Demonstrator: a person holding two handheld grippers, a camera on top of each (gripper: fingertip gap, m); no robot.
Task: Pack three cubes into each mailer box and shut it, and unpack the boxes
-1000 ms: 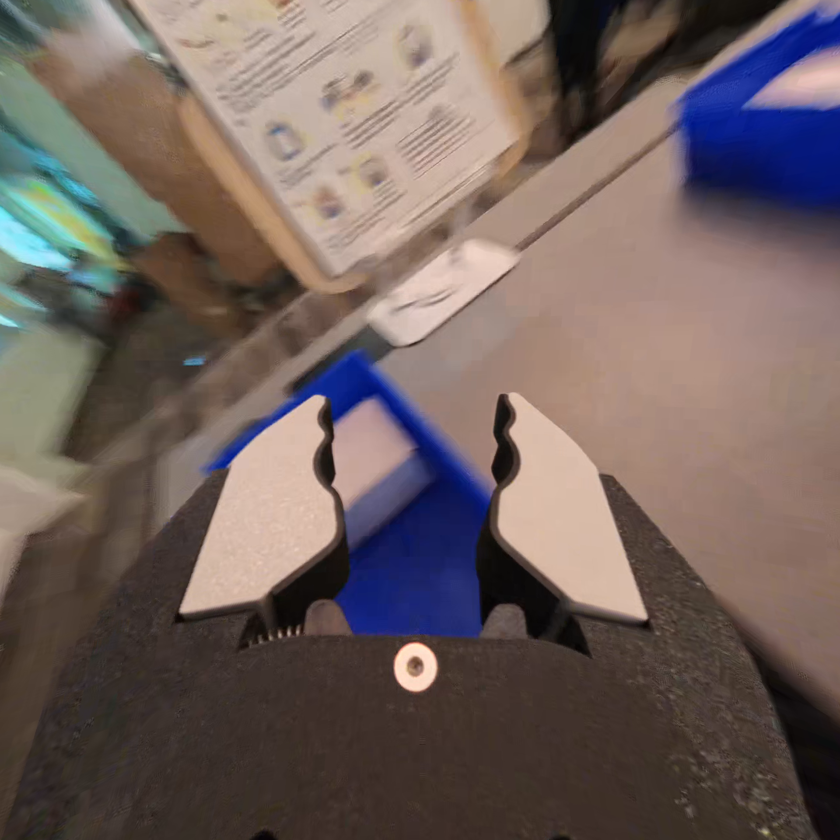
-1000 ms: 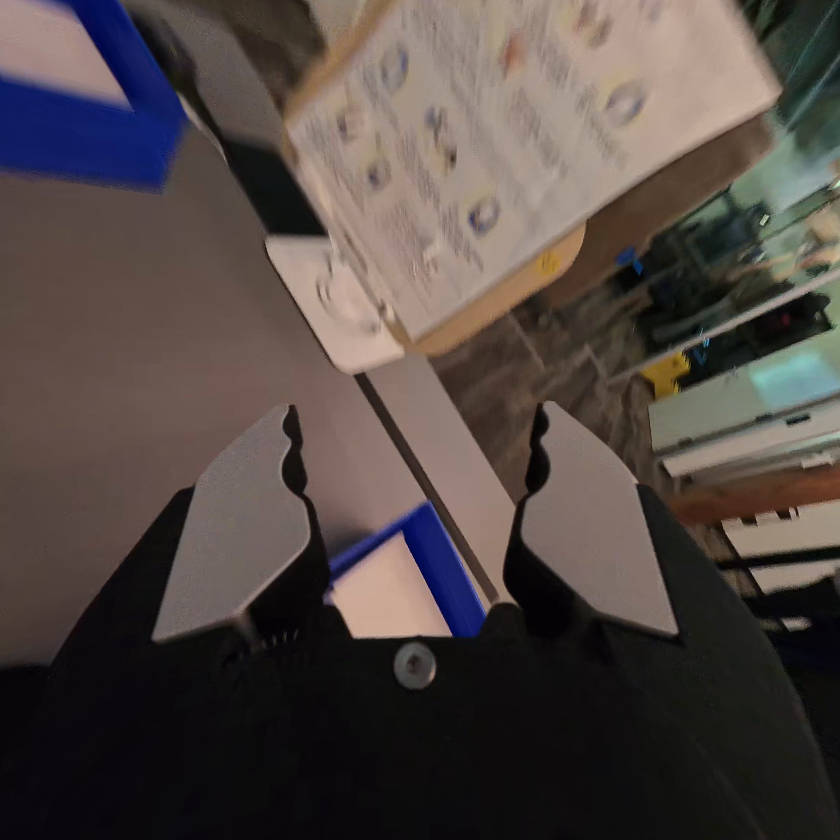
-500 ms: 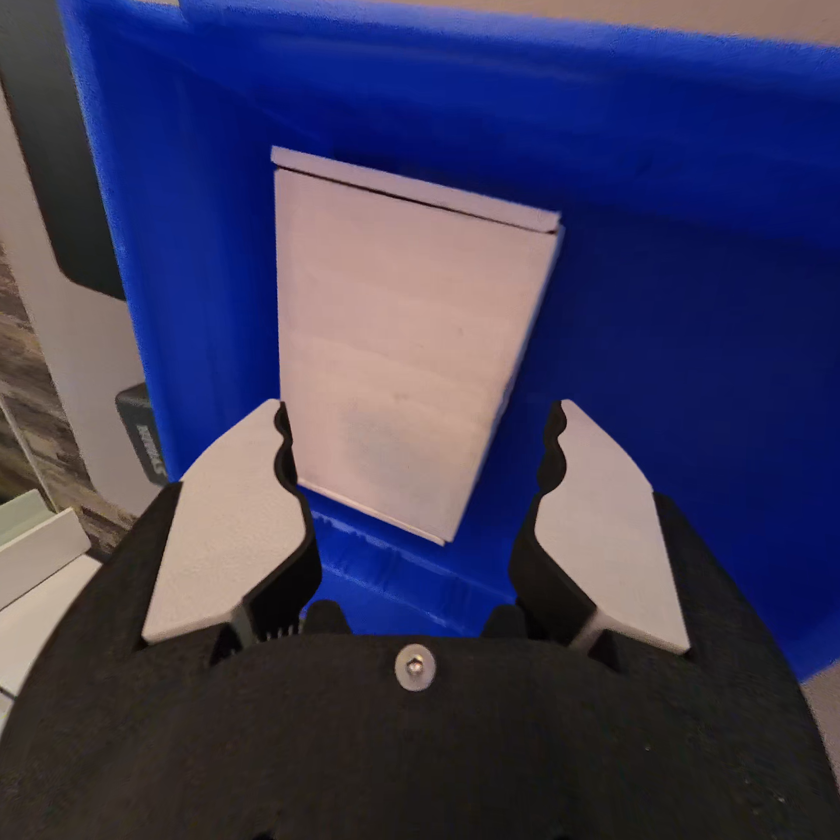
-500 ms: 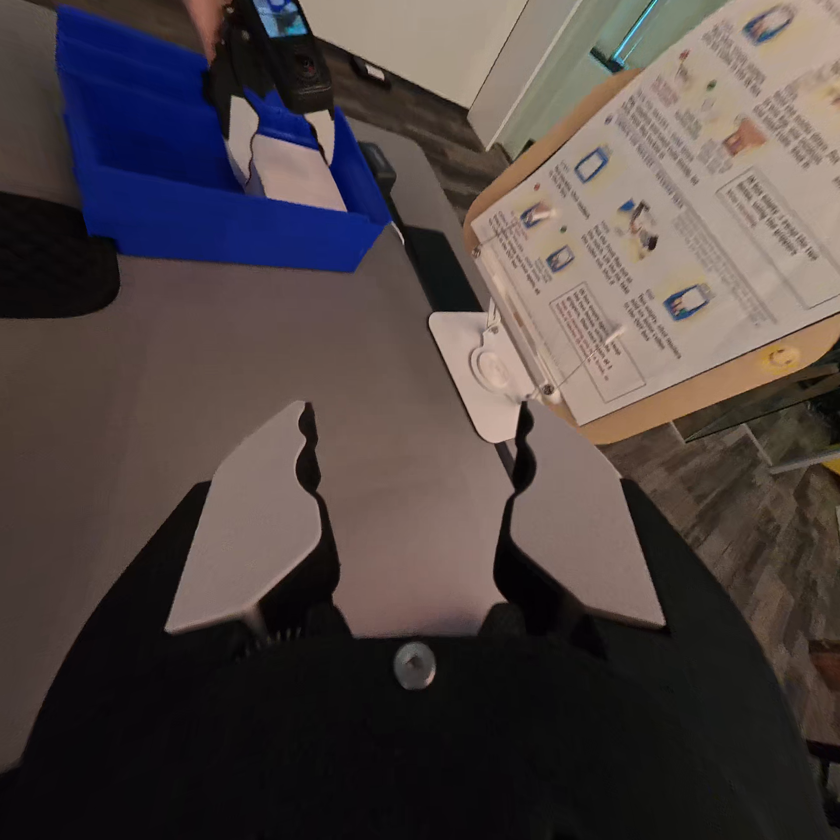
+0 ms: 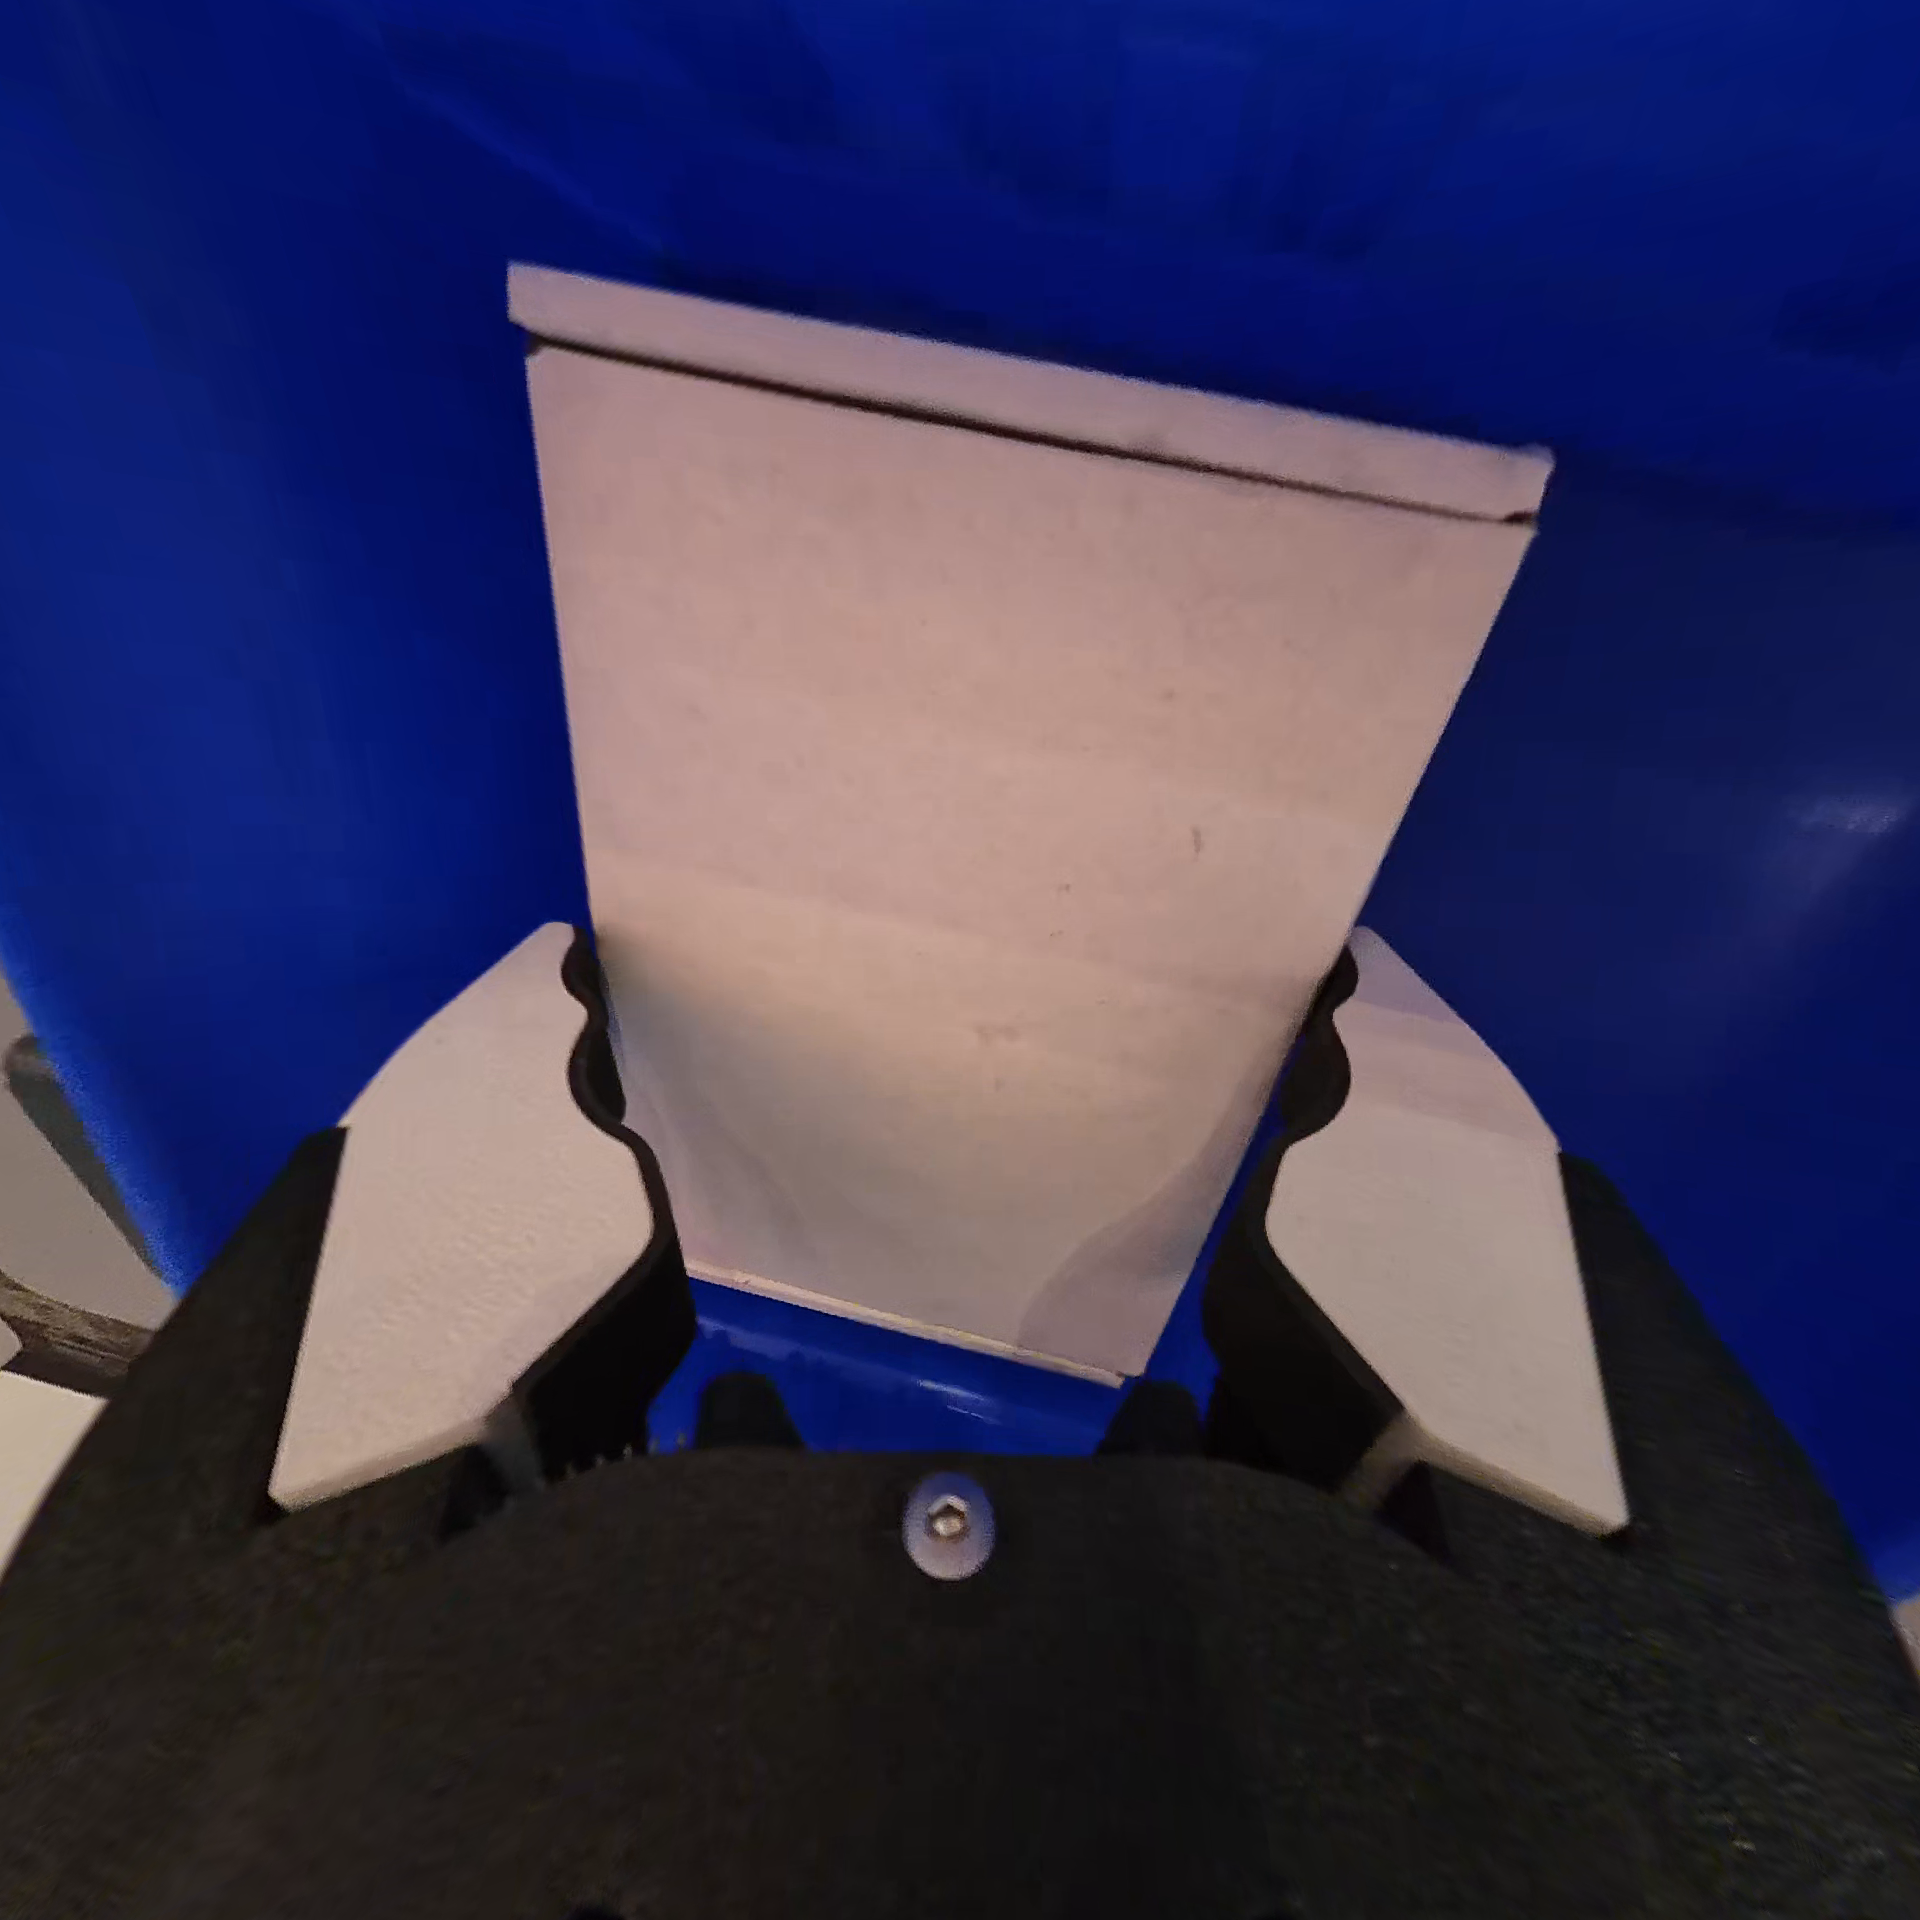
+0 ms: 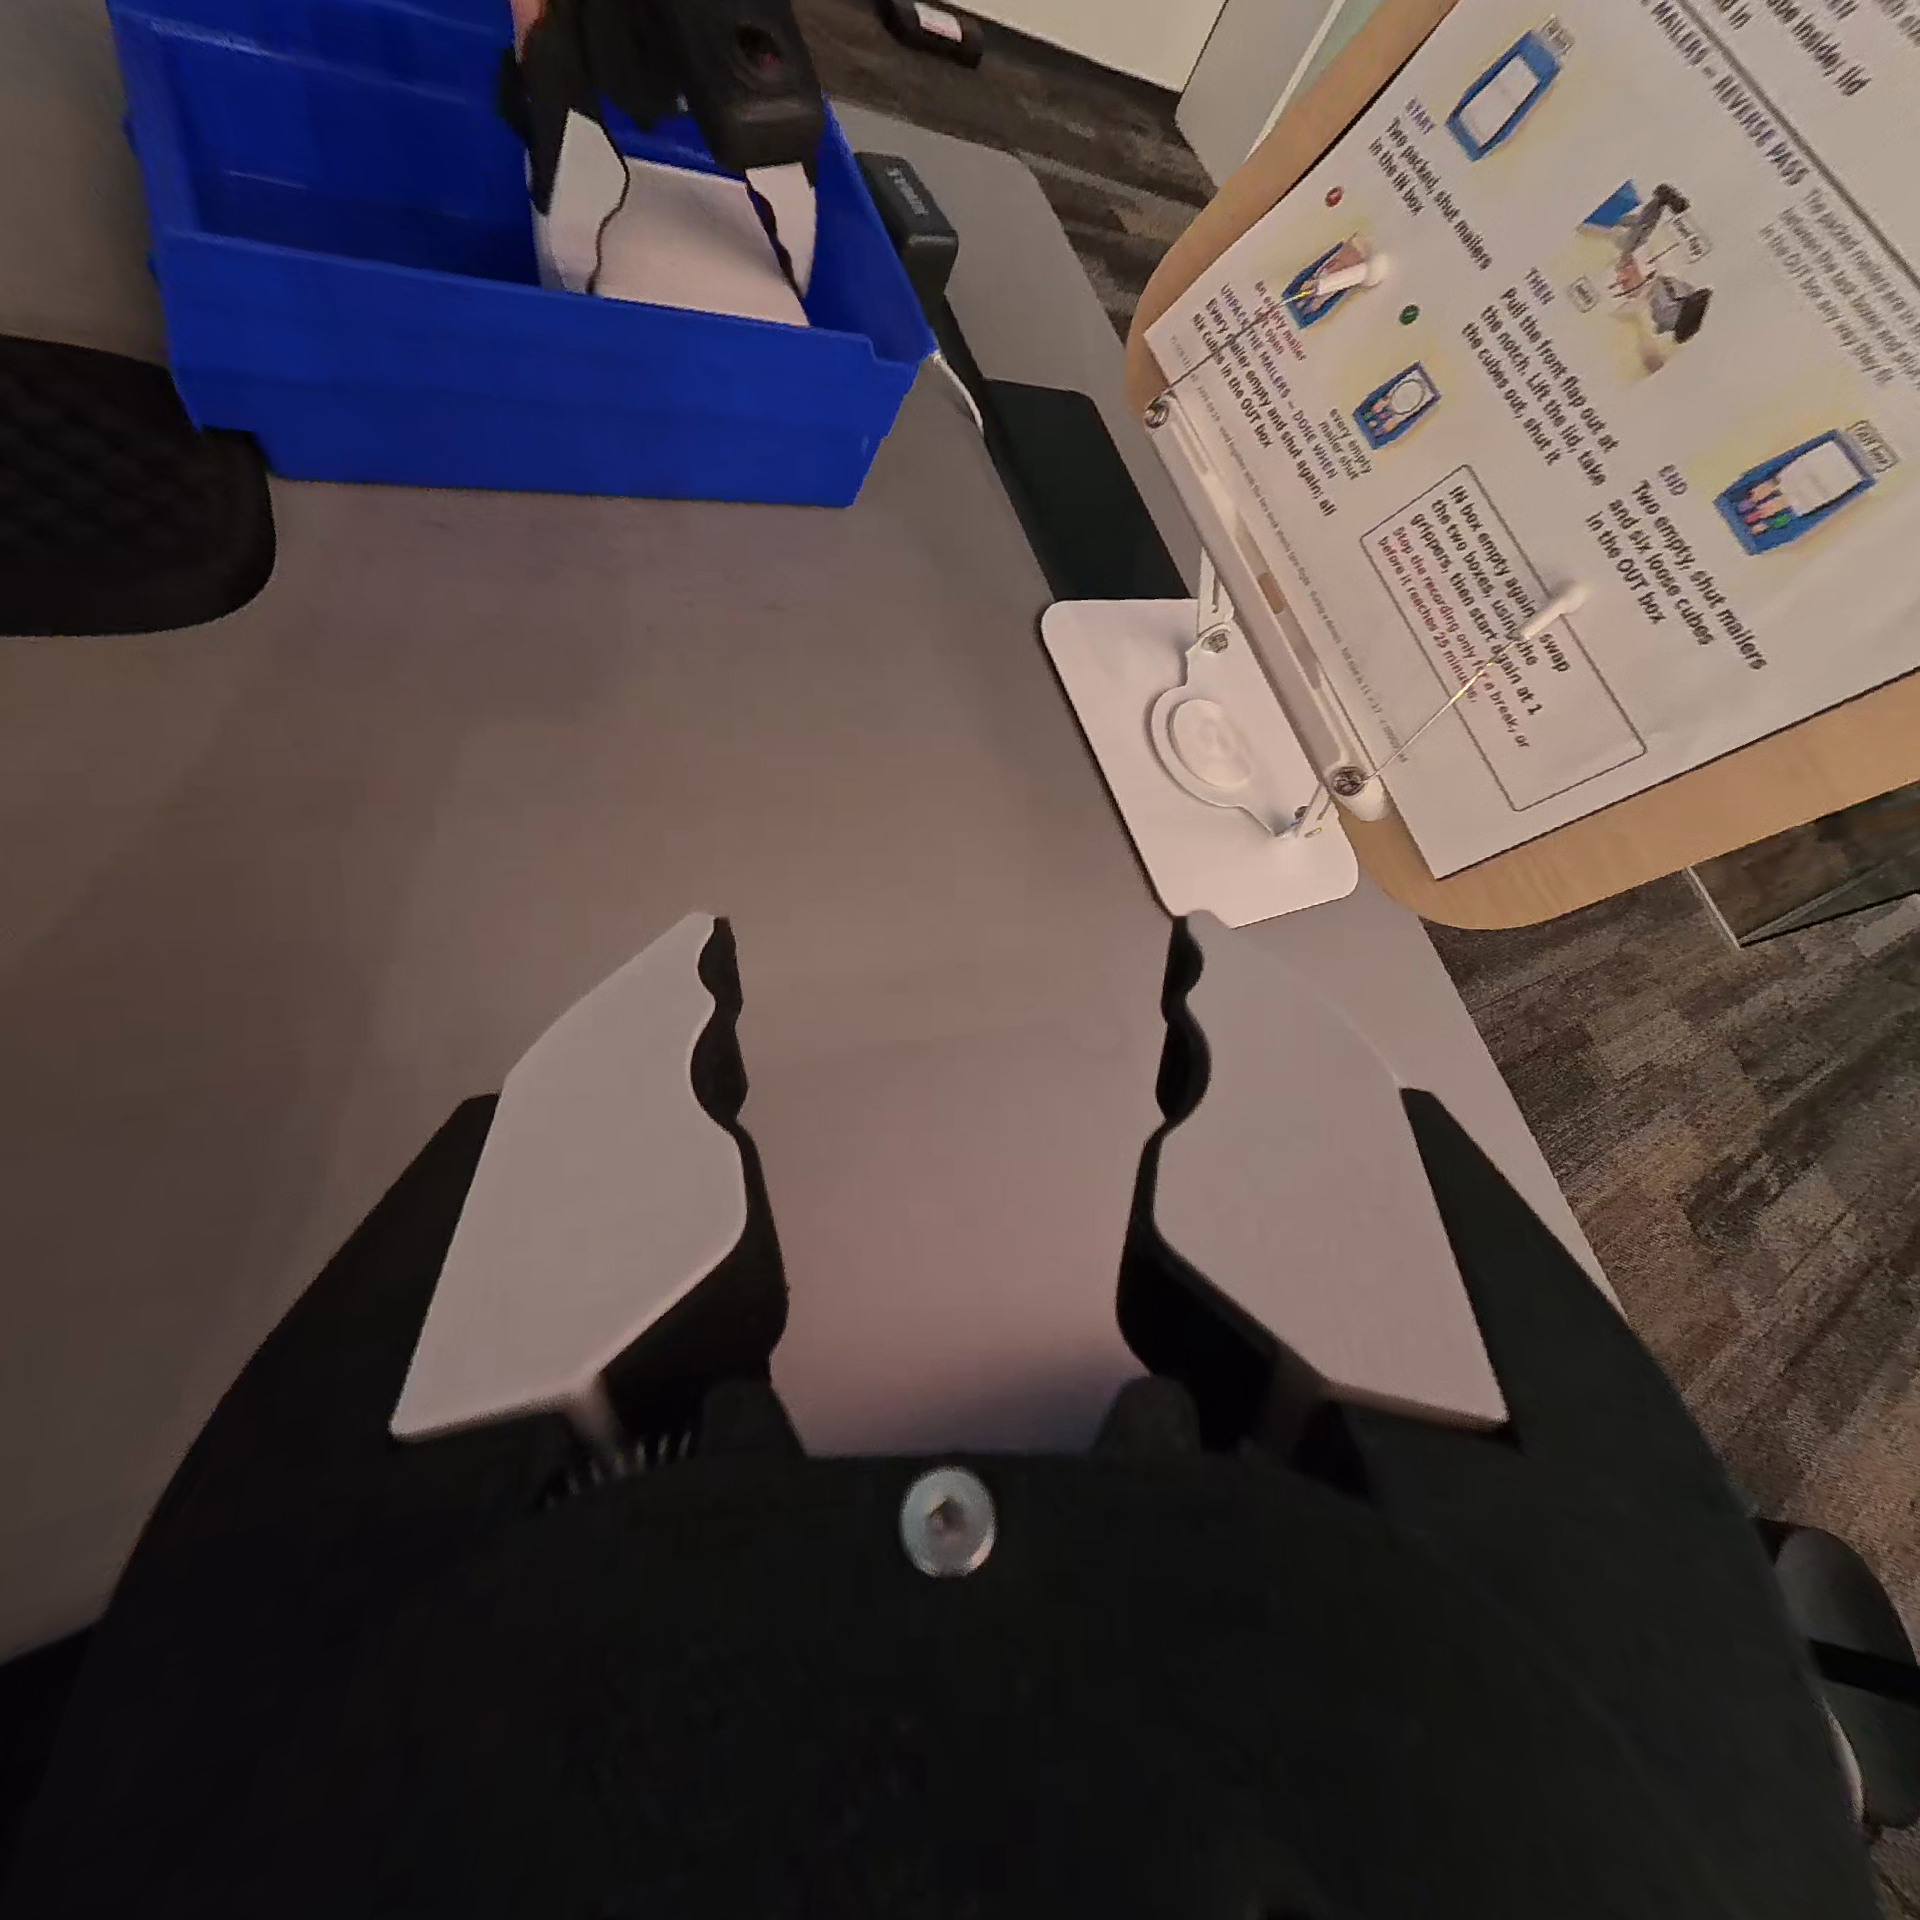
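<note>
While left wrist view fills with blue bin (image 5: 260,623), left gripper (image 5: 961,1039) straddles shut white mailer box (image 5: 987,831), fingers at both edges, squeeze unclear. Right wrist view: right gripper (image 6: 951,997) spread, empty, above grey table (image 6: 623,779). No cubes visible; judged early stage.

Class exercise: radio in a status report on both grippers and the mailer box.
Left gripper open, fingers straddling the shut white mailer box in the blue bin. Right gripper open, empty, over grey table. Nothing in the way.
</note>
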